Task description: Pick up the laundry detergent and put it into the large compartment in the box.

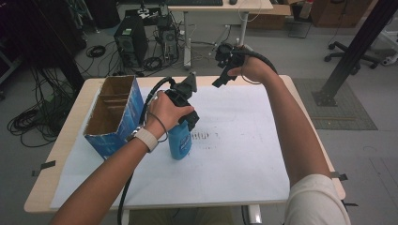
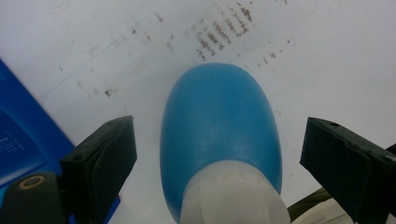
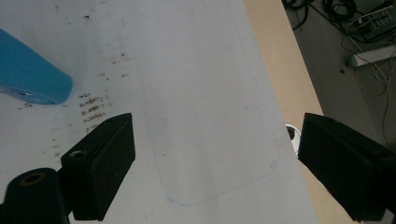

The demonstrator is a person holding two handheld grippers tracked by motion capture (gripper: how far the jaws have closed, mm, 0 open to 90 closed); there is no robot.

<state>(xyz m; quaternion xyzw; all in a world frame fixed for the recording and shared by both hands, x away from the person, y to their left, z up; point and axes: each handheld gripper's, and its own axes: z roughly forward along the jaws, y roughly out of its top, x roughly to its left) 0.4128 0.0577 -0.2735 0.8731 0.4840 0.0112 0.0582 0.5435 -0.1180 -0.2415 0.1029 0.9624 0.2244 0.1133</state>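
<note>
Black and blocky, the left claw (image 2: 219,154) hangs straight above the blue bottle (image 2: 219,135), its jaws spread wide to either side of the bottle with clear gaps, touching nothing. The bottle stands upright on the white sheet (image 1: 234,154) that covers the surface; from above, it shows a smooth, matte, oval blue body that swells out below a broad white cap (image 2: 233,198), whose ribbed edge meets the blue shoulder. In the high view the bottle (image 1: 180,140) stands just right of the blue cardboard box (image 1: 115,117), which is open at the top with brown dividers inside, and a patch of brown smudges (image 1: 206,137) marks the sheet just right of the bottle. The right claw (image 1: 225,70) is held up in the air well away from the bottle, over the far edge of the surface, jaws wide apart and holding nothing; its own view looks down on bare white sheet, with the bottle's blue base (image 3: 30,77) off to one side.
</note>
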